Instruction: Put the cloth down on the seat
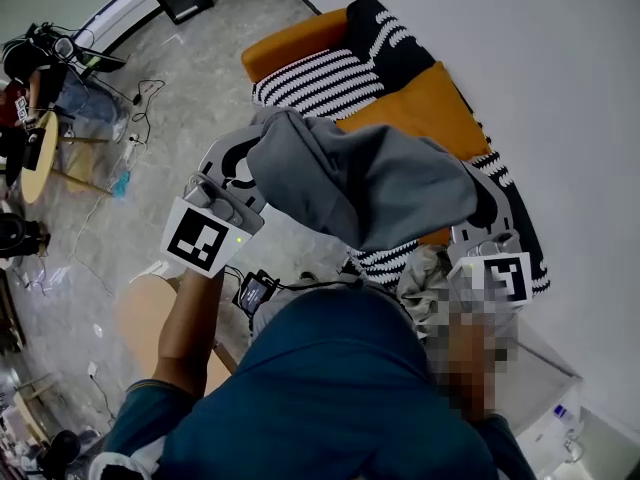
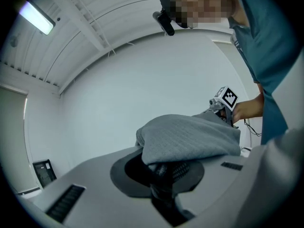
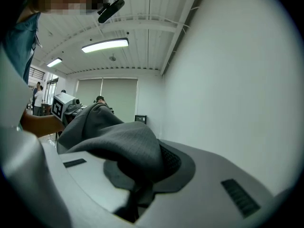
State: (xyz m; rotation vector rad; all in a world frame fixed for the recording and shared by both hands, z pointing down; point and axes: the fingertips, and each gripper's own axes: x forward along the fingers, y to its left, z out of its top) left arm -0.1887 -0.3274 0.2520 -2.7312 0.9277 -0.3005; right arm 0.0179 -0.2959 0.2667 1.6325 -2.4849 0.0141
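My left gripper [image 2: 164, 174] and right gripper [image 3: 141, 177] each pinch an end of the cloth [image 1: 360, 183], jaws almost together, as their own views show. Only the head view shows the cloth slung between them above the seat [image 1: 425, 98].

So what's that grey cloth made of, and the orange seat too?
Grey cloth: looks like a soft knit or waffle-weave fabric, matte. A fine grid texture shows up close, and it drapes in loose folds.
Orange seat: probably woven upholstery fabric, matte with no shine, though the weave is too small to tell.
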